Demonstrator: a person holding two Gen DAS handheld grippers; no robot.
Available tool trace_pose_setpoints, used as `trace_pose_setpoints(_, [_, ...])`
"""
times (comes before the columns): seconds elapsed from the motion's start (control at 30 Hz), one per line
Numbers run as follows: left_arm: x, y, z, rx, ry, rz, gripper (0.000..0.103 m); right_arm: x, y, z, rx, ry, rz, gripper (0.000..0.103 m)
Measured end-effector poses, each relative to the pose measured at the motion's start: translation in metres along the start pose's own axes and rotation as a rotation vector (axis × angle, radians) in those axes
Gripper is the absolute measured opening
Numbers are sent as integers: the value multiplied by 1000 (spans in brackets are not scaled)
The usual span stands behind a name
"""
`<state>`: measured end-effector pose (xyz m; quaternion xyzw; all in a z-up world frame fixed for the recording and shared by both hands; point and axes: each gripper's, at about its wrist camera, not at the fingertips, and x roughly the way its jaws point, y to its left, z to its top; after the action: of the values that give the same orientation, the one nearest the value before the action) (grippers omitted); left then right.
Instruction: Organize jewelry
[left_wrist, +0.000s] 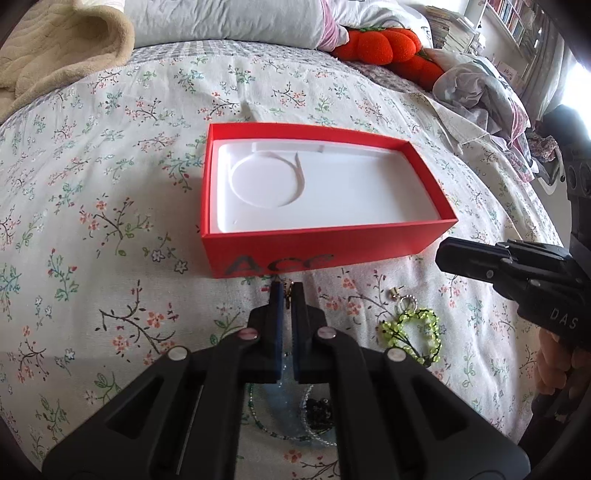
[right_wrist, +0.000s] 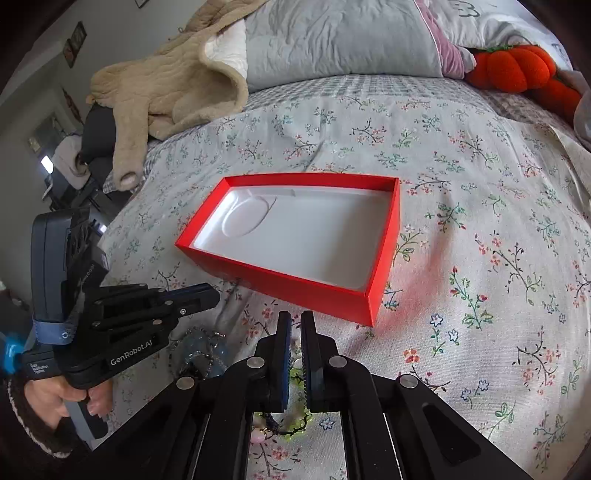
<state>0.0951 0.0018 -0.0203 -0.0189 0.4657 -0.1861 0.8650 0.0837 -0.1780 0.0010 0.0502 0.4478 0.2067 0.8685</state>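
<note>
jewelry lies loose on the flowered bedspread (left_wrist: 110, 166), on the near side of an open red box (left_wrist: 317, 247). the box has a white moulded liner (left_wrist: 332, 195) with a round recess at its left end, and nothing lies in it. dark letters run along the box's near wall.

the left gripper (left_wrist: 287, 291) hangs just short of that near wall with its two fingers drawn close, only a thin gap between the blue pads. a small gold-coloured piece (left_wrist: 293, 290) shows at the tips, but i cannot tell if it is pinched or only lying behind them. to its right on the cloth are a green beaded bracelet (left_wrist: 413, 332), a little silver ring chain (left_wrist: 406, 304) and a tiny gold bit (left_wrist: 393, 293). under the gripper body a pale blue and clear bead strand (left_wrist: 291, 417) and a dark cluster (left_wrist: 319, 408) sit in a heap.

the right gripper (right_wrist: 295, 319) is held near the box's near corner, fingers narrowly parted with nothing between them. below it the green bracelet (right_wrist: 295, 424) and a pink bead (right_wrist: 258, 437) peek out.

a beige blanket (right_wrist: 173, 85), a grey pillow (right_wrist: 332, 40) and an orange plush pumpkin (right_wrist: 517, 66) lie at the head of the bed.
</note>
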Motion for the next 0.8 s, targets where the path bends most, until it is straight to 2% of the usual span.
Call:
trace_pose_setpoints(0.17, [-9, -3, 2, -5, -18, 5, 5, -5, 5, -3, -2, -12, -31, 7])
trace_pose_setpoints(0.23, [-7, -2, 1, -18, -8, 15, 5, 4, 5, -5, -8, 34, -57, 12])
trace_pose_setpoints(0.4, [-5, -3, -7, -21, 16, 21, 5, 29, 11, -17, -75, 118, -103, 14])
trace_pose_setpoints(0.53, [-5, -5, -8, -11, 20, 20, 5, 40, 16, -19, -92, 146, -98, 15])
trace_pose_setpoints(0.6, [-5, -4, -8, -12, 22, 18, 5, 43, 17, -19, -95, 148, -105, 23])
trace_pose_setpoints(0.7, [-4, -4, -9, -14, 28, 19, 5, 46, 16, -19, -83, 143, -100, 48])
trace_pose_setpoints(0.8, [-2, -3, -9, -17, 34, 22, 5, 50, 13, -18, -69, 143, -110, 47])
